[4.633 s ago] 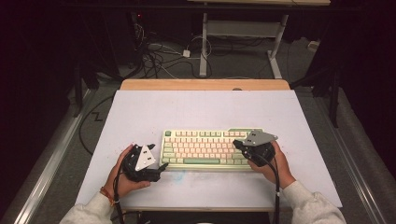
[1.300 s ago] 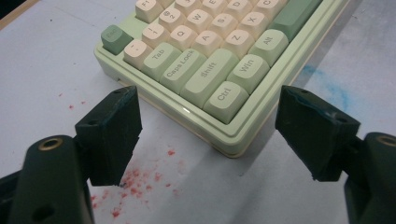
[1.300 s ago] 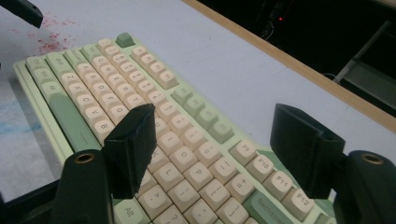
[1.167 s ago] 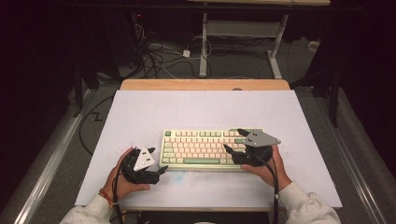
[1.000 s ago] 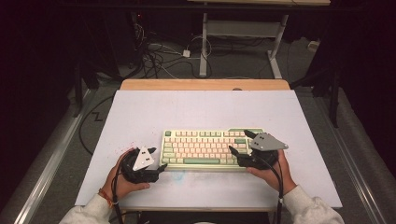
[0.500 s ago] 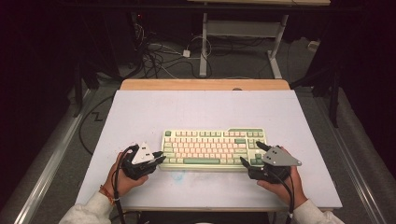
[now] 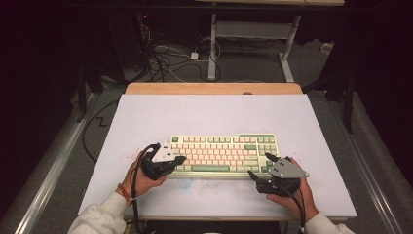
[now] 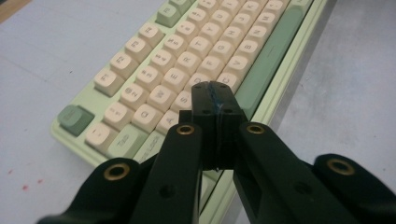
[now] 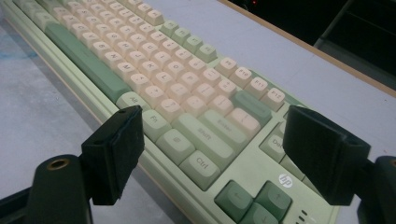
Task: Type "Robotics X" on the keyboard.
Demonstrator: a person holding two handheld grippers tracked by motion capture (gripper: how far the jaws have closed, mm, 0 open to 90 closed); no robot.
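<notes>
Two grippers flank the keyboard (image 7: 225,153) at the table's near middle. Left gripper (image 8: 212,95) has just clamped shut, empty, above the left keys, likely to press one; right gripper (image 9: 212,154) has slid to the near-right corner, jaws spread wide.

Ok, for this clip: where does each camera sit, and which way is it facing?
High view: above the person's side, looking forward and down on the table; both forearms, hands, left tongs and right tongs show.
Left gripper view: rides the left tongs, looking along shut jaws over the keyboard's letter keys.
Right gripper view: rides the right tongs, looking between open jaws at the keyboard's right end.
Shared: all three show the green-and-cream keyboard on the table.
</notes>
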